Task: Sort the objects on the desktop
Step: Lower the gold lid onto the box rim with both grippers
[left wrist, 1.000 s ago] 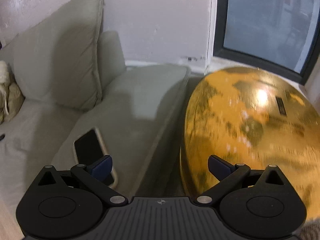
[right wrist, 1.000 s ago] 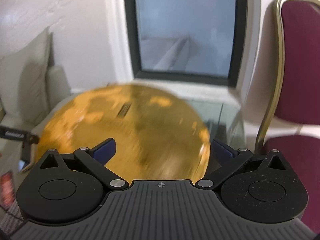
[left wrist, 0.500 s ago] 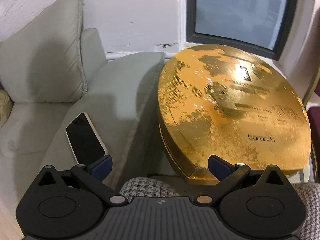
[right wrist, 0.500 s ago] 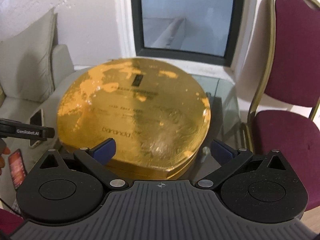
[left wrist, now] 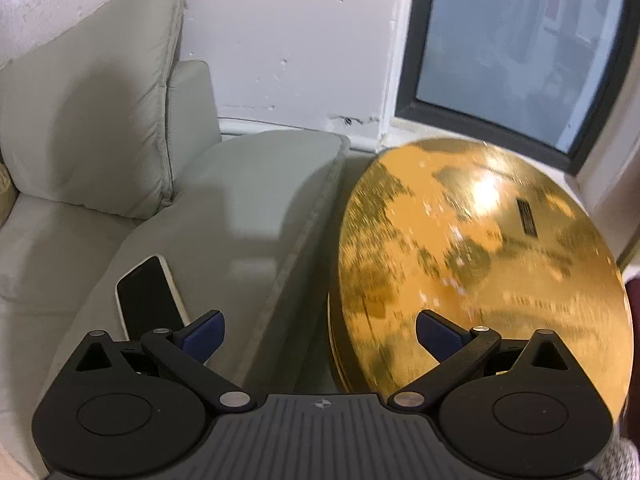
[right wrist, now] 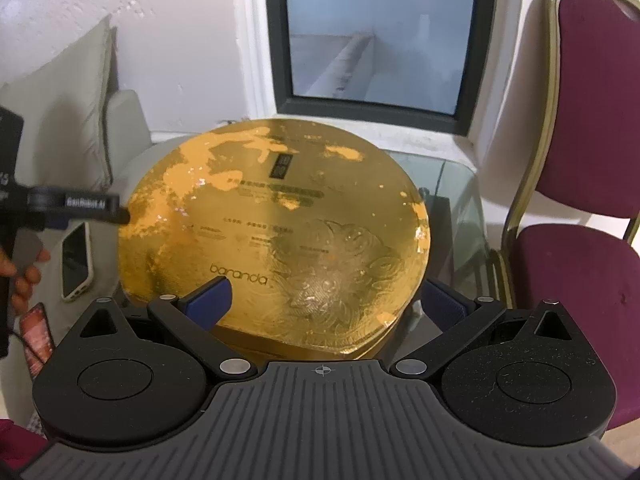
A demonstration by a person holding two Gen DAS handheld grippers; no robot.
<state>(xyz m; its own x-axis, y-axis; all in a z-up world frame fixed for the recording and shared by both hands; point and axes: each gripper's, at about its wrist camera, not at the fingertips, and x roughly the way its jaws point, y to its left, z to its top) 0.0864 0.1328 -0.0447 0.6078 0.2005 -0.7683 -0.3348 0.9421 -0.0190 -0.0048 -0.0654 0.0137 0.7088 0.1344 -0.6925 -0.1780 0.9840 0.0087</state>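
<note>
A: Since half a second ago the left gripper (left wrist: 318, 330) has swung back toward the sofa, so the gold box (left wrist: 480, 272) sits further right in its view and is blurred again. The right gripper (right wrist: 326, 300) has drawn a little closer to the box; the word "baranda" now reads larger.

B: And the fingers?

A: Both pairs stand wide apart and hold nothing. The right gripper's blue fingers (right wrist: 210, 300) flank the near edge of the box, though contact cannot be made out. The left gripper hangs over the gap between the sofa arm (left wrist: 248, 220) and the box.

B: Where is the box itself?

A: It lies flat on the glass worktop (right wrist: 448, 184) and covers most of it, reaching the left and near edges, under the window (right wrist: 372, 40). A phone (left wrist: 150, 300) lies on the sofa arm, apart from the worktop, and a maroon chair (right wrist: 580, 160) stands off the right edge.

B: What could go wrong?

A: The box looks far wider than either opening, so a one-sided pinch on its rim would likely let it tilt or slip. Its glossy lid may slide on the glass and go over the near edge if pushed. The left gripper's swing could also knock the phone off the sofa arm.
</note>
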